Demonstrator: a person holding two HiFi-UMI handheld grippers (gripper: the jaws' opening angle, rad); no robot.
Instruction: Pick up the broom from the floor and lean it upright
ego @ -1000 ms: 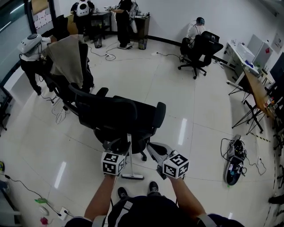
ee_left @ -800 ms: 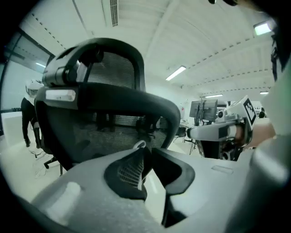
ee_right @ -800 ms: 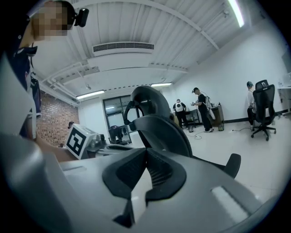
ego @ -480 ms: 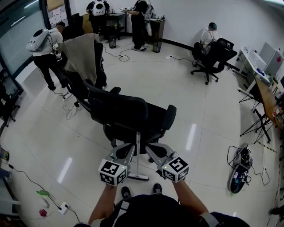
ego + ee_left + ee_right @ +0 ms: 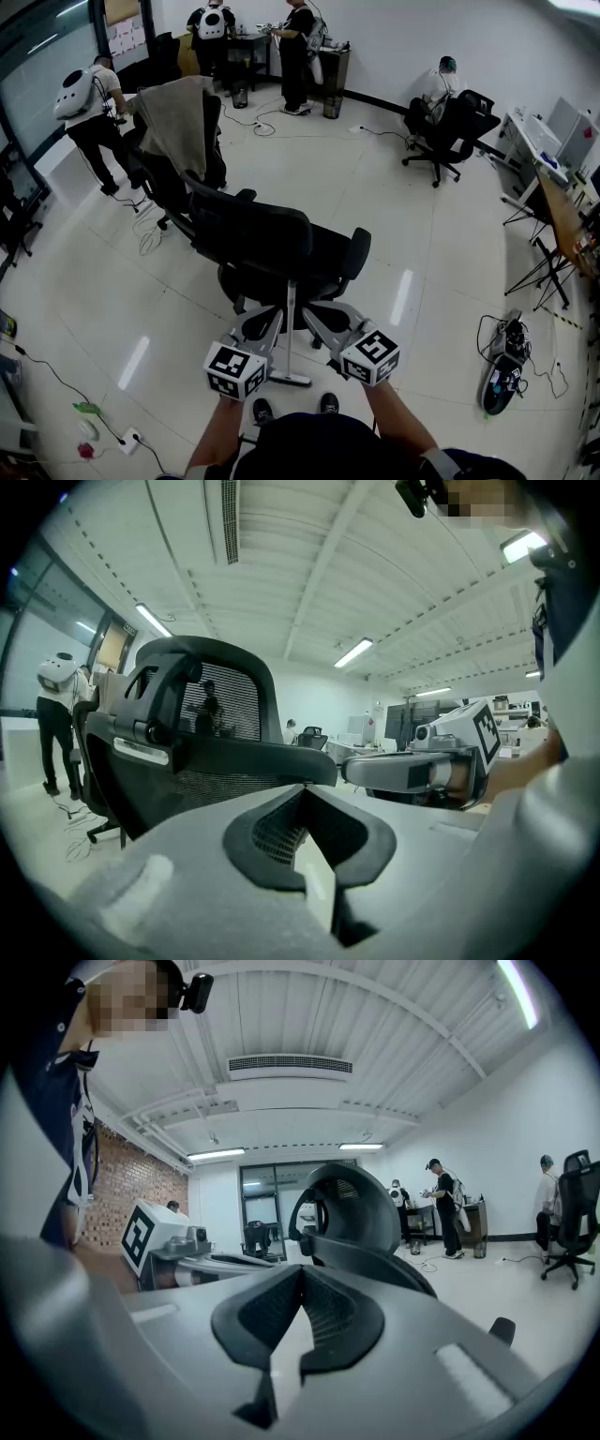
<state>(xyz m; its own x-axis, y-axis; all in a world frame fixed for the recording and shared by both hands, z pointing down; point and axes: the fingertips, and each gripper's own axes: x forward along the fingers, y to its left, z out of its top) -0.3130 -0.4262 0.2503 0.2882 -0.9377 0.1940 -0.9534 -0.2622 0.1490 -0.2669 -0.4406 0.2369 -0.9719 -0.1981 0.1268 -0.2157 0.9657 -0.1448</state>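
Note:
The broom [image 5: 289, 328] stands upright in the head view, its thin pale handle resting against the seat of a black office chair [image 5: 272, 242] and its flat head [image 5: 287, 379] on the floor. My left gripper [image 5: 266, 323] hangs just left of the handle, shut on nothing. My right gripper [image 5: 313, 319] hangs just right of the handle, also shut and empty. Neither touches the broom. The left gripper view shows the chair back [image 5: 187, 724] and the right gripper [image 5: 412, 771]. The right gripper view shows the chair [image 5: 352, 1213] and the left gripper [image 5: 202, 1262].
A second black chair draped with beige cloth [image 5: 178, 122] stands behind the first. Several people work at the back wall and at a chair [image 5: 450, 117]. Cables and a device [image 5: 502, 361] lie on the floor at right, a power strip [image 5: 131, 439] at left, desks [image 5: 562, 211] along the right.
Both grippers have risen a little. The left one, close against the handle a second ago, now stands slightly clear of it. The broom stays upright against the chair.

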